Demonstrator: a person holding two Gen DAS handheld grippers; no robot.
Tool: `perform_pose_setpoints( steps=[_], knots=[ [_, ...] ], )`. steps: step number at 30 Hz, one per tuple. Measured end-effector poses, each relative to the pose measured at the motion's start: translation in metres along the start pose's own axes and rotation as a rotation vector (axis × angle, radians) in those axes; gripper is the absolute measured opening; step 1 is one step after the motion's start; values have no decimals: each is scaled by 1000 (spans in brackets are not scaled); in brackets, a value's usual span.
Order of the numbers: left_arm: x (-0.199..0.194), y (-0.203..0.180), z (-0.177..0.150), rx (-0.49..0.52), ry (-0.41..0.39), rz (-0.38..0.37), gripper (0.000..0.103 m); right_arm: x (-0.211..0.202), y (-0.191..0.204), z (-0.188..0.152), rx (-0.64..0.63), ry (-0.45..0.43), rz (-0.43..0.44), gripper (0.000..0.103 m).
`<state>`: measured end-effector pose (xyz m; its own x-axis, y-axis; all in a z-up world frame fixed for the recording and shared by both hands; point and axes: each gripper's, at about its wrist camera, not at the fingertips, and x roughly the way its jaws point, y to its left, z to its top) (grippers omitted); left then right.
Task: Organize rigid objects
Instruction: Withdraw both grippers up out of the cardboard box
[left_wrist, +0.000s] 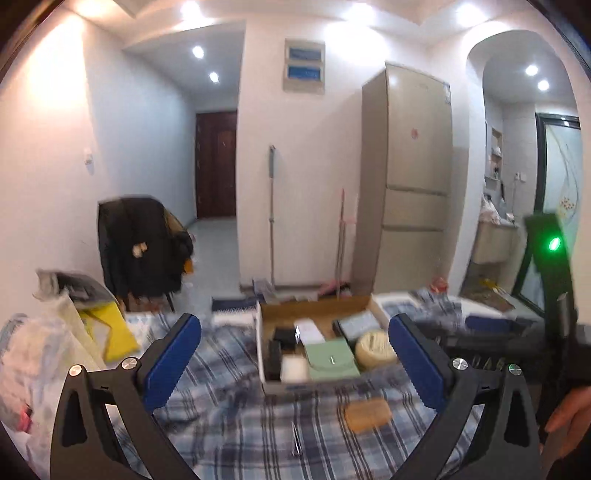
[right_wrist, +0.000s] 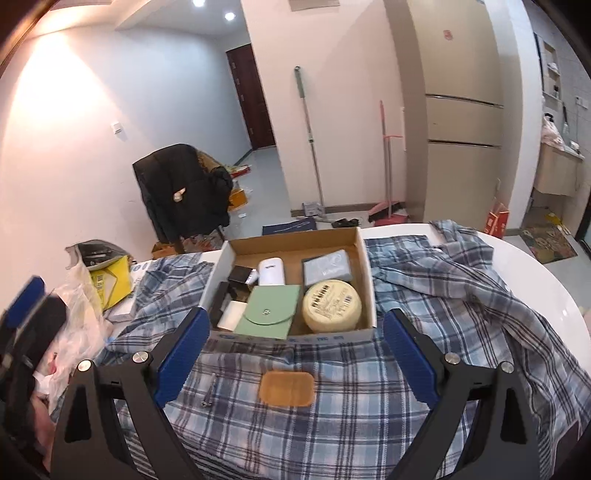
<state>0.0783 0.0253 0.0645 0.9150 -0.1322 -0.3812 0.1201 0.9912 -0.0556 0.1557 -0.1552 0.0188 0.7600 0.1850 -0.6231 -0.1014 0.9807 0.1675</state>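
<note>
Right wrist view looks down over a white counter (right_wrist: 535, 280) draped with a plaid shirt (right_wrist: 461, 295), and on the cloth sits an open cardboard box (right_wrist: 364, 273) that serves as the collecting place. Packed inside it are a round yellow tin (right_wrist: 331, 305) at the near right, a green pouch (right_wrist: 267, 312) beside it, a white bottle (right_wrist: 270, 272) and a grey packet (right_wrist: 327, 267) farther back, and small dark boxes (right_wrist: 240, 275) along the left wall; they lie flat and close together, probably so that more will fit. Outside the box, a tan rectangular block (right_wrist: 286, 388) lies on the shirt just in front of the near wall, with a small metal tool (right_wrist: 208, 393), perhaps nail clippers, to its left. Both look like items not yet put away. The right gripper (right_wrist: 295, 354) hangs above the block with its jaws wide apart and empty, the blue pads well clear of everything. From the left wrist view, the left gripper (left_wrist: 295, 365) is likewise spread wide and holds nothing, framing the box (left_wrist: 260, 350) and the block (left_wrist: 367, 414) from a lower angle. Both sit back from the box, so either could reasonably go for the block. Plastic bags (right_wrist: 85, 295) crowd the left edge of the counter.
</note>
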Motion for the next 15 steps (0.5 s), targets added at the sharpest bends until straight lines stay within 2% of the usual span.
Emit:
perform_pose_setpoints(
  steps=[2,3,8,10,11,15],
  knots=[
    [12,1,-10,-17,39,-16,101,5,-3,-5,-2,-19,-41,94],
    [17,1,-16,-21,55,-25,93,8,-4,-6,-5,-20,-54,94],
    [45,6,-45,-50,147,-37,71,31,-16,-19,-2,13,-86,94],
    [61,12,-59,-76,225,-57,60,37,-21,-23,-17,23,-108,94],
    [67,16,-64,-92,249,-63,52,39,-23,-25,-20,26,-116,94],
    [91,30,-83,-173,364,-69,41,43,-27,-26,-19,34,-118,94]
  ],
)
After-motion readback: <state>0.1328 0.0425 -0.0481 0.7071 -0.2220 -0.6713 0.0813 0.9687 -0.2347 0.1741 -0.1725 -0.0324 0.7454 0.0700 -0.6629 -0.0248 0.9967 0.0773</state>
